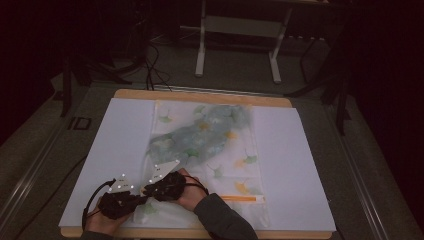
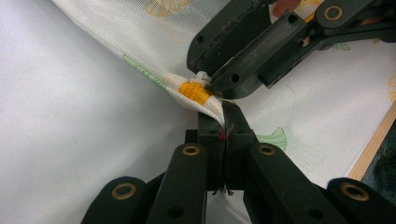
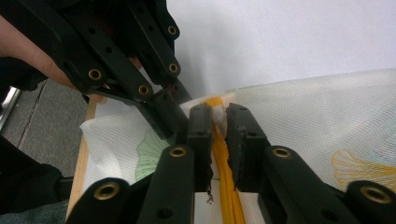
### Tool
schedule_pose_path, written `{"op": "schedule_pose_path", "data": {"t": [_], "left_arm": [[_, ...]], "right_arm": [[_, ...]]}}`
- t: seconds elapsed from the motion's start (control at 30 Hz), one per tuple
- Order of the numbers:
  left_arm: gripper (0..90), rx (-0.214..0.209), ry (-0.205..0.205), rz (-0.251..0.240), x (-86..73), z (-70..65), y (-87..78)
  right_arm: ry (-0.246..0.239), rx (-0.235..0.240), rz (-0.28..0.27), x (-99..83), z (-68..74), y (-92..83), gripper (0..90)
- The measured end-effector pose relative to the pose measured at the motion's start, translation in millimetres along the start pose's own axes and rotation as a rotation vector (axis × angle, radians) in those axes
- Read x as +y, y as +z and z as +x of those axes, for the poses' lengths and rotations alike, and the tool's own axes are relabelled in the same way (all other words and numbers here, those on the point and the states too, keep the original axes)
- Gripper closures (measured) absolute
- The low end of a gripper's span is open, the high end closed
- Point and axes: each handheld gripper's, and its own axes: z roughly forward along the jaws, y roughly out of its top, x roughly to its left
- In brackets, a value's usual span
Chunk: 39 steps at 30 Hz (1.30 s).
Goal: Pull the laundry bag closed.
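The mesh laundry bag (image 1: 210, 150) lies flat on the white desk (image 1: 115, 150), its near-left corner between both my tongs: left tongs (image 2: 223, 135) clamp the fabric edge, right tongs (image 3: 218, 126) pinch the white zipper pull (image 3: 219, 116) — I judge a jerk could slip it or snag the mesh. Left tongs crowd the zipper's start.

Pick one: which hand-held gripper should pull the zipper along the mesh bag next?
Right, probably. The right hand-held gripper straddles the white zipper pull on the orange zipper; the left hand-held gripper is shut on the mesh bag corner, anchoring it.
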Motion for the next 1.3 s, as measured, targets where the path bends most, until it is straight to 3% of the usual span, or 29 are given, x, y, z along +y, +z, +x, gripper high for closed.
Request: {"op": "schedule_pose_path", "data": {"t": [0.13, 0.37, 0.57, 0.87, 0.97, 1.3], "left_arm": [[88.3, -0.001, 0.003, -0.003, -0.1, 0.3, -0.9], [88.4, 0.006, 0.013, -0.006, 0.3, -1.1, -1.3], [88.4, 0.016, 0.034, -0.011, 0.6, -2.9, -2.1], [88.3, 0.036, 0.047, -0.007, 0.1, -2.8, -2.4], [88.3, 0.037, 0.05, -0.009, 0.1, -2.0, -3.2], [88.4, 0.044, 0.058, -0.014, -0.4, -1.7, -4.8]], "right_arm": [[0.03, 0.026, -0.029, -1.3, -2.5, -4.0, 82.1], [0.063, 0.007, -0.064, -1.0, -6.6, -8.6, 81.8], [0.069, 0.021, -0.067, 0.3, -6.7, -4.3, 73.1], [0.051, 0.058, -0.013, -5.6, -9.2, 1.6, 79.8], [0.027, 0.044, 0.019, -7.1, -8.3, 2.9, 83.2], [0.001, 0.035, 0.032, -3.0, -8.0, 3.5, 80.6]]}}
